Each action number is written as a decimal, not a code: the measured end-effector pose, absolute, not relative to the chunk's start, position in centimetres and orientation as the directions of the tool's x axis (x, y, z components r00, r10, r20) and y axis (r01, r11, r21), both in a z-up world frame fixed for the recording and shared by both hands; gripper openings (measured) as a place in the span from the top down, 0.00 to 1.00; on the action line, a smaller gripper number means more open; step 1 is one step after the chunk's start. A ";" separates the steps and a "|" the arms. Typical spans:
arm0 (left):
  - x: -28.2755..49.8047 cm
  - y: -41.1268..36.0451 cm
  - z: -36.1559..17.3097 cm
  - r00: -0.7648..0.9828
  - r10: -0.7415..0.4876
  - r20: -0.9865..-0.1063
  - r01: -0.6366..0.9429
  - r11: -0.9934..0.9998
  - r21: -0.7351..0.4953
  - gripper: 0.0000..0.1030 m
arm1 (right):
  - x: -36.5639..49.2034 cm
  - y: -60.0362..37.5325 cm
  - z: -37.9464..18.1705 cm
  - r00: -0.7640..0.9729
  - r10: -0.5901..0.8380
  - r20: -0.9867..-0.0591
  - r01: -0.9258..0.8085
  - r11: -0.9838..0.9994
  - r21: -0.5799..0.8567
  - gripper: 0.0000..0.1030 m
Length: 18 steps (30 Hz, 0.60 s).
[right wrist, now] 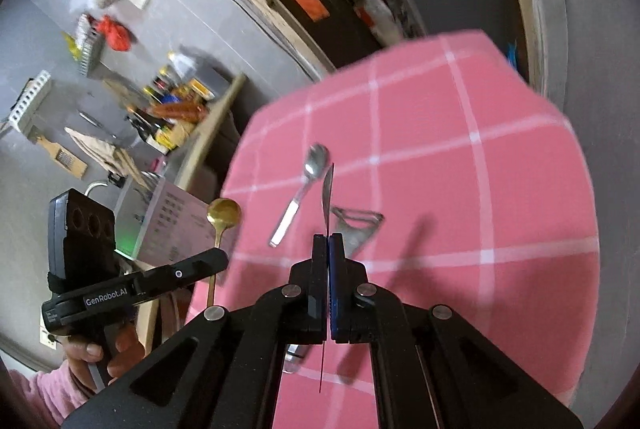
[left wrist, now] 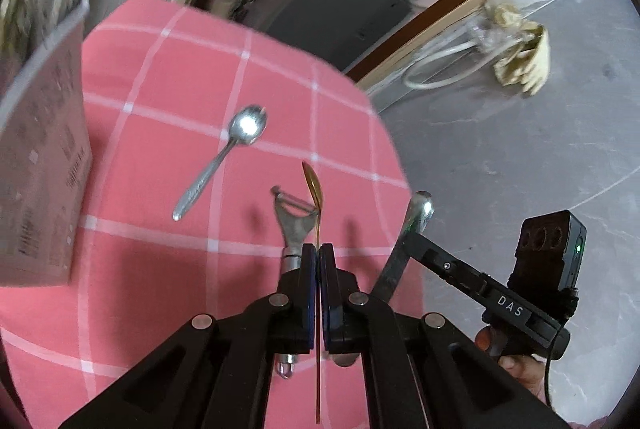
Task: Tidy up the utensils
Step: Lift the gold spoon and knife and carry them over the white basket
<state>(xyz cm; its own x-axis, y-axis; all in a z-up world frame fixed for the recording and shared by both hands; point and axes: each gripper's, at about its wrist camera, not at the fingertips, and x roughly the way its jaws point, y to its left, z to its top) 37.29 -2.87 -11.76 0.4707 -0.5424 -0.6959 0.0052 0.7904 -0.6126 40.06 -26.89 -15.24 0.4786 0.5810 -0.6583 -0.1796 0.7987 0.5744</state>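
My left gripper (left wrist: 318, 249) is shut on a thin gold spoon (left wrist: 313, 185), held above the pink checked tablecloth (left wrist: 160, 77); the same gold spoon (right wrist: 223, 214) shows in the right wrist view. My right gripper (right wrist: 329, 239) is shut on a silver spoon seen edge-on (right wrist: 328, 189), also raised; it shows in the left wrist view (left wrist: 420, 213). A silver spoon (left wrist: 224, 161) lies on the cloth, bowl away from me, and shows in the right view (right wrist: 302, 189). A metal peeler (left wrist: 294, 221) lies on the cloth under the left gripper, also in the right view (right wrist: 356, 225).
A grey printed box (left wrist: 40, 169) stands at the cloth's left side, also seen in the right view (right wrist: 168, 225). The table edge drops to a grey floor (left wrist: 500, 149) on the right. Clutter, a white hose and a rag lie on the floor.
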 end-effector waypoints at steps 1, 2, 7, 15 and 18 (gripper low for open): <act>37.1 -2.5 -10.9 0.483 -0.546 -0.685 0.019 0.788 -0.615 0.97 | 39.9 -26.5 -14.4 0.497 0.580 -0.645 -0.193 0.799 0.570 0.98; 37.0 -2.2 -10.3 0.493 -0.547 -0.677 0.029 0.788 -0.615 0.97 | 39.8 -26.2 -13.7 0.509 0.579 -0.636 -0.203 0.800 0.565 0.98; 36.2 -0.2 -6.2 0.559 -0.539 -0.630 0.090 0.795 -0.600 0.97 | 38.8 -24.1 -9.3 0.578 0.583 -0.571 -0.280 0.799 0.533 0.99; 35.5 5.2 -0.1 0.681 -0.484 -0.550 0.138 0.822 -0.552 0.97 | 38.4 -18.9 -2.7 0.644 0.627 -0.439 -0.406 0.766 0.499 0.98; 35.5 7.8 1.5 0.726 -0.452 -0.519 0.137 0.834 -0.535 0.97 | 38.4 -16.6 -1.0 0.656 0.642 -0.397 -0.443 0.753 0.486 0.98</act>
<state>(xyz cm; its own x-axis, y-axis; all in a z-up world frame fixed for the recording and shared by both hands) 35.52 7.76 1.49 0.7255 -0.4522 -0.5187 0.1372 0.8337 -0.5349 38.37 -16.58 -1.04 0.6558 0.6420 -0.3972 -0.4429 0.7533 0.4862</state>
